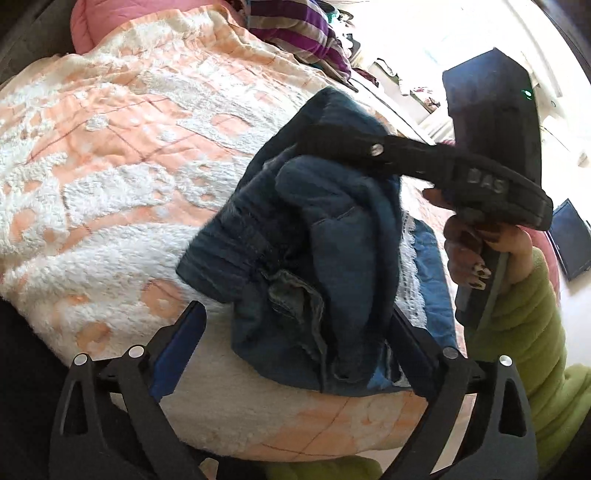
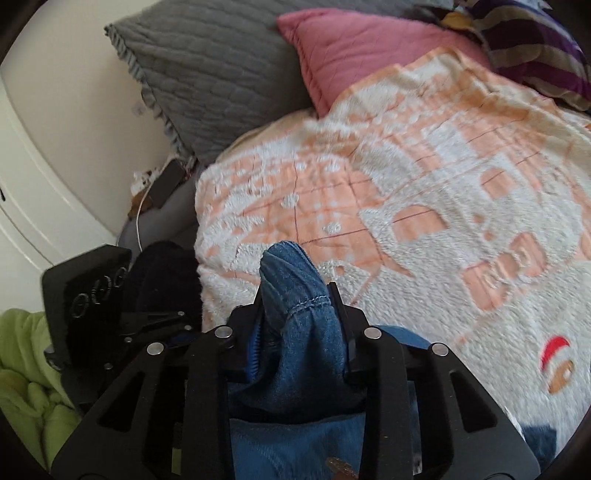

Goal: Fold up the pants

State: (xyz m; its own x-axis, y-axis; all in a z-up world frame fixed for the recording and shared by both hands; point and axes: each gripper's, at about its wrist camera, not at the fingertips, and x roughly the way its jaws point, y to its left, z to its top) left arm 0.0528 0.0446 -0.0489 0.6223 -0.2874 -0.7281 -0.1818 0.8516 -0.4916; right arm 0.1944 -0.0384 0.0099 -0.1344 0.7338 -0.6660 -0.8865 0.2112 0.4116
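Left wrist view, surroundings: the blue pants (image 1: 314,251) lie bunched on the peach-and-white blanket (image 1: 110,166); a striped purple cloth (image 1: 299,33) and a pink pillow (image 1: 92,22) sit beyond the blanket's far edge.
Left wrist view, in the way: the right gripper (image 1: 332,136) reaches across the top of the pants.
Left wrist view, tongs: the left gripper (image 1: 295,325) stands wide, the near end of the pants between its fingers, no pad pressing.
Left wrist view, hand: the right hand (image 1: 476,254), in a green sleeve (image 1: 535,332), grasps the handle.
Right wrist view, surroundings: a grey pillow (image 2: 207,81) and the pink pillow (image 2: 362,51) lie past the blanket (image 2: 424,184).
Right wrist view, tongs: the right gripper (image 2: 295,299) is narrowed, pinching a fold of the pants (image 2: 295,295).
Right wrist view, pose: the left gripper's body (image 2: 92,295) sits off the blanket's left edge.
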